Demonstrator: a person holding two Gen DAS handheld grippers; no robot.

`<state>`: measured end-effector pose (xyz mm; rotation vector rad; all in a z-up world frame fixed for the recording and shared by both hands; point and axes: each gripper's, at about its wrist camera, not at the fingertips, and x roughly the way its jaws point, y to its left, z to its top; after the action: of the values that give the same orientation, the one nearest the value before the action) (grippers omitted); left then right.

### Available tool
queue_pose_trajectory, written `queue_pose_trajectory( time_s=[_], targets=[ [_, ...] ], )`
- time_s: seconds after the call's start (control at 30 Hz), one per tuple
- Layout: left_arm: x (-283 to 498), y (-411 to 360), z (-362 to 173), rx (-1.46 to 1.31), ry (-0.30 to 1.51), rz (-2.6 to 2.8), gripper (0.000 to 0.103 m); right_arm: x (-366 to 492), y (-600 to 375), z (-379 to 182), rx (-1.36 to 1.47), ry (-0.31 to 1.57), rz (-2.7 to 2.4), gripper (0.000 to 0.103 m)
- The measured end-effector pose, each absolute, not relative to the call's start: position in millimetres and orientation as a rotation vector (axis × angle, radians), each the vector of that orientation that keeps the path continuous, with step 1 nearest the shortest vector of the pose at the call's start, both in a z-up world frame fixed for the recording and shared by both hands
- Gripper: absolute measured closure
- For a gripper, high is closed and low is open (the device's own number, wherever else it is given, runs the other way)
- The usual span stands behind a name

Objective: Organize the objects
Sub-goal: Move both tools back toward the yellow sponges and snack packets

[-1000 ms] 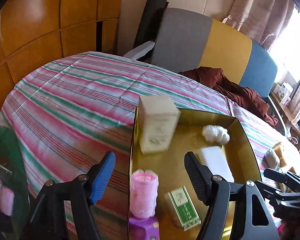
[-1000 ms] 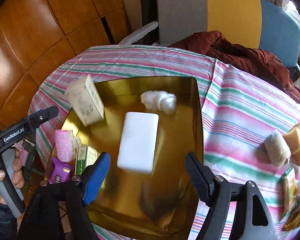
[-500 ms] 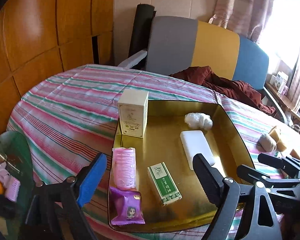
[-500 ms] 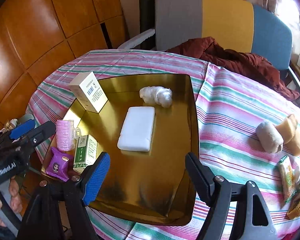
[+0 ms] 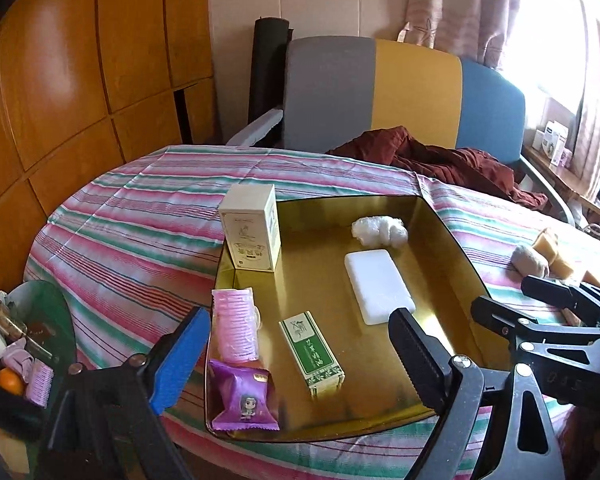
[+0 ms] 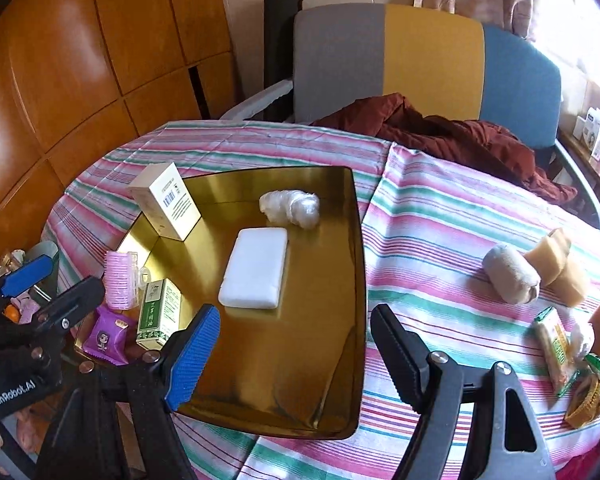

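A gold tray (image 5: 452, 248) (image 6: 352, 264) sits on the striped table. In it stand a cream box (image 5: 252, 232) (image 6: 166, 200), a white wad (image 5: 379, 230) (image 6: 290, 207), a white flat pack (image 5: 378, 286) (image 6: 256, 268), a pink roller (image 5: 236, 326) (image 6: 120, 280), a green box (image 5: 312, 352) (image 6: 158, 314) and a purple sachet (image 5: 244, 400) (image 6: 108, 334). My left gripper (image 5: 300, 358) is open and empty above the tray's near edge. My right gripper (image 6: 296, 354) is open and empty over the tray's near right side.
On the cloth right of the tray lie a beige roll (image 6: 510, 274), tan sponges (image 6: 560, 264) and snack packets (image 6: 568, 352). A chair with a maroon cloth (image 6: 440, 136) stands behind the table. A green bin of small items (image 5: 20, 344) is at the left.
Both grippers have pulled back and up from the tray. The cream box, tilted and blurred a second ago, now stands upright in the tray's far left corner.
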<state>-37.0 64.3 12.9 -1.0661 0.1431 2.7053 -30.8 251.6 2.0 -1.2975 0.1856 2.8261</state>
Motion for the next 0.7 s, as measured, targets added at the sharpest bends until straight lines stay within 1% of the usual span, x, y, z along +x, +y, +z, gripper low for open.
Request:
queue_pose_trajectory(
  time_s=[0.1, 0.7],
  targets=[
    [-33.9, 66.0, 13.8, -1.058, 0.149, 2.705, 0.011, -28.6, 251.7, 2.2, -1.281, 0.173, 2.823, 0.020],
    [-22.2, 77.4, 16.0, -1.026, 0.217, 2.698, 0.010, -18.4, 273.4, -2.3, -1.270, 0.223, 2.777, 0.020]
  ],
)
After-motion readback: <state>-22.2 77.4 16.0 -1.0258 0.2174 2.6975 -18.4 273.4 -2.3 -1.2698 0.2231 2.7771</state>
